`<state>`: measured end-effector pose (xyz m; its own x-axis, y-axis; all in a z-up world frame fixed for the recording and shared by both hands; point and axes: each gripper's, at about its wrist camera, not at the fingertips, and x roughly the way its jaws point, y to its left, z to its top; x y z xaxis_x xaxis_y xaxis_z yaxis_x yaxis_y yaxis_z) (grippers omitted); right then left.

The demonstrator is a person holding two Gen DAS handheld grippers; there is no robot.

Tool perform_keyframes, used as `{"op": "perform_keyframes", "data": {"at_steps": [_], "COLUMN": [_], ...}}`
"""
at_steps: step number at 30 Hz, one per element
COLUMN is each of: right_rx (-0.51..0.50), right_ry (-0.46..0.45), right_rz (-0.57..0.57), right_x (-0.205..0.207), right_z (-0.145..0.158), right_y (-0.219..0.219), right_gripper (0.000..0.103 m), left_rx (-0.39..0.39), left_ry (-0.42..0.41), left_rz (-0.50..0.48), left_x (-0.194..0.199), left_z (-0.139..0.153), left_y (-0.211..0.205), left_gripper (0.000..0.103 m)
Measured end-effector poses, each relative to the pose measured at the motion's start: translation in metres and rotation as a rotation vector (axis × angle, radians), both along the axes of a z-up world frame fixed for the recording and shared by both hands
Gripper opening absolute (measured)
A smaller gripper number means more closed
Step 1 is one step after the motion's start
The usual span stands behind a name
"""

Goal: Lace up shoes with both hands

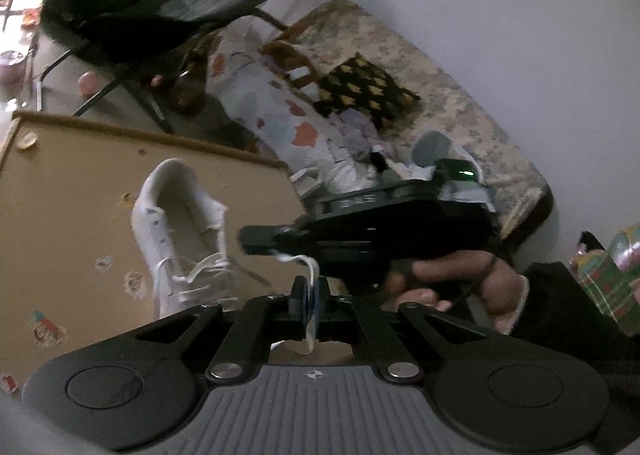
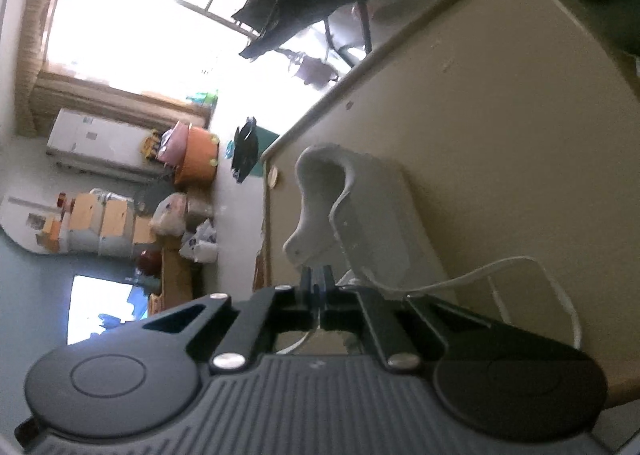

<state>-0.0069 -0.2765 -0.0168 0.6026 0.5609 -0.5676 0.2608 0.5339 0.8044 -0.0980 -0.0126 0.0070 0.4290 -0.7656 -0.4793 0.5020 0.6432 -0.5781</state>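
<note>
A: Start at the left gripper (image 1: 309, 297). How do its black, blue-padded fingers stand?

B: Nearly together, pinching a flat white lace (image 1: 311, 275). The woven band runs up between the pads and hangs in a loop beneath them.

A: And the right gripper (image 2: 318, 287)?

B: Pressed together as well. In its own view a thin white strand passes between the pads and curves away below. In the left wrist view the same tool shows as a matte black block with a small green light, held by a hand (image 1: 460, 287) with a pale cuff at the wrist, just right of the lace.

A: Where is the shoe (image 1: 180, 231)?

B: Beyond the left gripper's tips, lying on the table (image 1: 72, 191). It is a smooth white sneaker with a padded collar, punched eyelets and lace crossings near the toe end. From the right wrist its heel and collar (image 2: 320, 183) sit just past the fingers, and a long lace loop (image 2: 520, 275) arcs off to the right of the shoe.

A: The table?

B: Flat tan top with a wooden edge strip and small cartoon stickers. Past the shoe stands a folding chair (image 1: 160, 15) with dark cloth draped on it, and a floral-covered bed (image 1: 360, 95) with a black-and-yellow cushion.
</note>
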Motion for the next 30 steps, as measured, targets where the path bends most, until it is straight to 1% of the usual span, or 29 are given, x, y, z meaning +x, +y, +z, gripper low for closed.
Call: {"op": "perform_keyframes", "data": {"at_steps": [2, 3, 4, 7, 9, 11, 12, 13, 15, 17, 18, 19, 21, 23, 30], "right_rx": [-0.013, -0.020, -0.029, -0.068, -0.065, -0.062, -0.061, -0.060, -0.063, -0.057, -0.051, -0.045, -0.039, -0.029, -0.005], "right_ry": [-0.008, -0.013, -0.019, -0.033, -0.035, -0.043, -0.049, -0.055, -0.076, -0.091, -0.099, -0.105, -0.106, -0.105, -0.110], "right_rz": [-0.024, -0.035, -0.047, -0.072, -0.089, -0.097, -0.099, -0.100, -0.094, -0.091, -0.085, -0.084, -0.084, -0.085, -0.084], "right_x": [-0.005, -0.008, -0.010, -0.016, -0.016, -0.016, -0.016, -0.016, -0.014, -0.013, -0.013, -0.013, -0.011, -0.010, -0.010], "right_z": [0.002, 0.003, 0.004, 0.009, 0.010, 0.012, 0.013, 0.015, 0.019, 0.022, 0.023, 0.023, 0.023, 0.022, 0.023], "right_y": [-0.004, -0.005, -0.006, -0.007, -0.006, -0.004, -0.002, -0.001, 0.003, 0.005, 0.005, 0.006, 0.007, 0.008, 0.010], "right_gripper": [0.003, 0.003, 0.003, 0.003, 0.003, 0.003, 0.003, 0.003, 0.003, 0.003, 0.003, 0.003, 0.003, 0.003, 0.003], "left_rx": [0.000, 0.004, 0.003, -0.040, -0.078, -0.095, -0.091, -0.087, -0.077, -0.076, -0.088, -0.099, -0.120, -0.131, -0.166], "left_ry": [0.007, 0.012, 0.008, 0.000, 0.015, 0.026, 0.027, 0.028, 0.033, 0.041, 0.051, 0.064, 0.092, 0.102, 0.126], "left_rz": [0.022, 0.043, 0.070, 0.136, 0.146, 0.136, 0.123, 0.110, 0.083, 0.078, 0.081, 0.084, 0.091, 0.092, 0.085], "left_x": [0.007, 0.008, 0.008, 0.010, 0.013, 0.018, 0.021, 0.023, 0.027, 0.030, 0.032, 0.033, 0.035, 0.036, 0.034], "left_z": [0.001, 0.001, 0.002, 0.007, 0.010, 0.011, 0.011, 0.012, 0.011, 0.007, 0.004, 0.002, -0.003, -0.007, -0.018], "left_y": [-0.001, 0.000, 0.003, 0.011, 0.013, 0.007, 0.002, -0.003, -0.013, -0.020, -0.022, -0.022, -0.023, -0.025, -0.027], "left_gripper": [0.028, 0.051, 0.060, 0.062, 0.062, 0.062, 0.062, 0.059, 0.058, 0.043, 0.031, 0.023, 0.019, 0.016, 0.016]}}
